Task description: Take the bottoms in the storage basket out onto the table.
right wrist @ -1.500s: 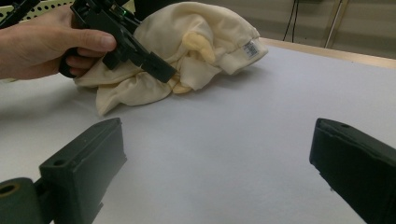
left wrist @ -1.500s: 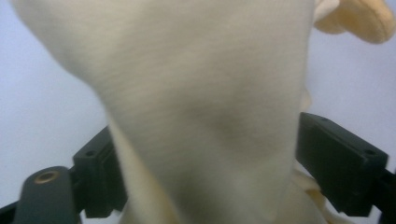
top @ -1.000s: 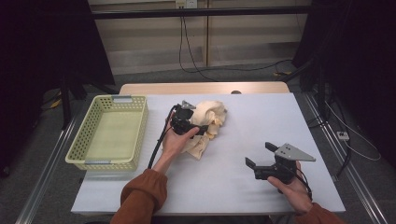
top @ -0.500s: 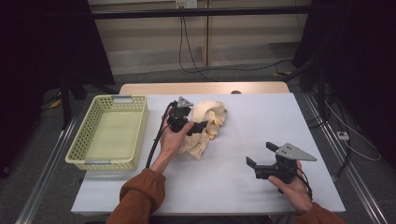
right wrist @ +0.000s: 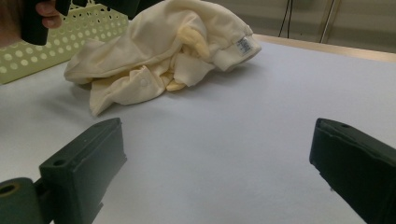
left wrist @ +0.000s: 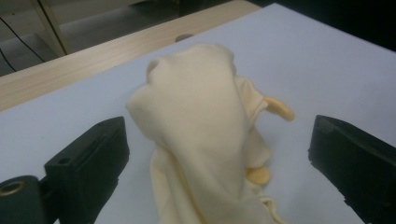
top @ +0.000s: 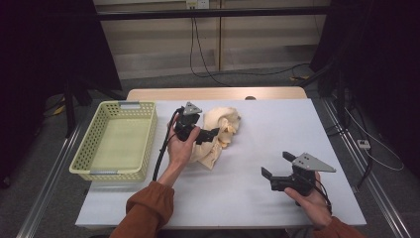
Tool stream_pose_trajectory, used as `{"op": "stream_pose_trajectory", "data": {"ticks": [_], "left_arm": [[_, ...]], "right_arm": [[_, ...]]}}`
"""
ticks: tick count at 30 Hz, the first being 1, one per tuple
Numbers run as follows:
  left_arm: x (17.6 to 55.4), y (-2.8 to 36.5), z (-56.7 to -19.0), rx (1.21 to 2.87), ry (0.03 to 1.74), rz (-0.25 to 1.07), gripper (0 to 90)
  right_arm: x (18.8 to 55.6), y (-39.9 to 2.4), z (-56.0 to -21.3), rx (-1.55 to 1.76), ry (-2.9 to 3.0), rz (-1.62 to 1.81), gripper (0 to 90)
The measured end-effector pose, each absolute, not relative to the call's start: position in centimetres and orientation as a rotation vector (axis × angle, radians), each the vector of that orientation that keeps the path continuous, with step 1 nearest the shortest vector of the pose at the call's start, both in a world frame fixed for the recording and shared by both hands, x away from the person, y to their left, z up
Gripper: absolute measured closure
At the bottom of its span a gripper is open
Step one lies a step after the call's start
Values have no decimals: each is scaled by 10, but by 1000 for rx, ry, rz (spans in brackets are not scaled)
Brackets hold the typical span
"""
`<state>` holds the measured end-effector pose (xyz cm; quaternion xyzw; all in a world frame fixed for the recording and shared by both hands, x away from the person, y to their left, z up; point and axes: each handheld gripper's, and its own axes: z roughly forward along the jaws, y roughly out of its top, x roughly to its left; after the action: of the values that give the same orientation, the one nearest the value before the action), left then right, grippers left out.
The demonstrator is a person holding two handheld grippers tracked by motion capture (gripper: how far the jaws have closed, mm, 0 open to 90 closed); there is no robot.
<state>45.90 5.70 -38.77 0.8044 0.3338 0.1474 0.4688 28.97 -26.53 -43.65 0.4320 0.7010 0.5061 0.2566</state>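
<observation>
So, your left gripper has its jaws wide open, and the cream garment is bunched up just between them, not yet pinched. One fold stands up in the gap, so you have something raised to close on, I think this is why you hold the gripper low and straight at it. Beyond the jaws the cloth spreads on the white table, with a small yellow flap to the side.

Your right gripper is also wide open and it holds nothing; bare table lies between its jaws. The garment is far ahead of them, so this hand seems to wait. Still farther, behind the cloth, is the green basket, probably where the garment must go.
</observation>
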Motion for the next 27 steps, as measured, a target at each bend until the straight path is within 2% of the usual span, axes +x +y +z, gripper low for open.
{"op": "stream_pose_trajectory", "data": {"ticks": [6, 15, 18, 23, 27], "left_arm": [[454, 58, -381, 1970, 762, 426, 40], [453, 66, -377, 1968, 765, 380, 60], [454, 69, -378, 1980, 786, 407, 62], [456, 71, -378, 1963, 801, 361, 52], [454, 71, -377, 1970, 802, 383, 52]], "right_arm": [[288, -265, -436, 1172, 1899, 1365, 32], [289, -264, -436, 1171, 1905, 1368, 32], [289, -264, -436, 1169, 1904, 1369, 32], [290, -264, -437, 1174, 1907, 1370, 32], [290, -264, -437, 1179, 1904, 1372, 32]]}}
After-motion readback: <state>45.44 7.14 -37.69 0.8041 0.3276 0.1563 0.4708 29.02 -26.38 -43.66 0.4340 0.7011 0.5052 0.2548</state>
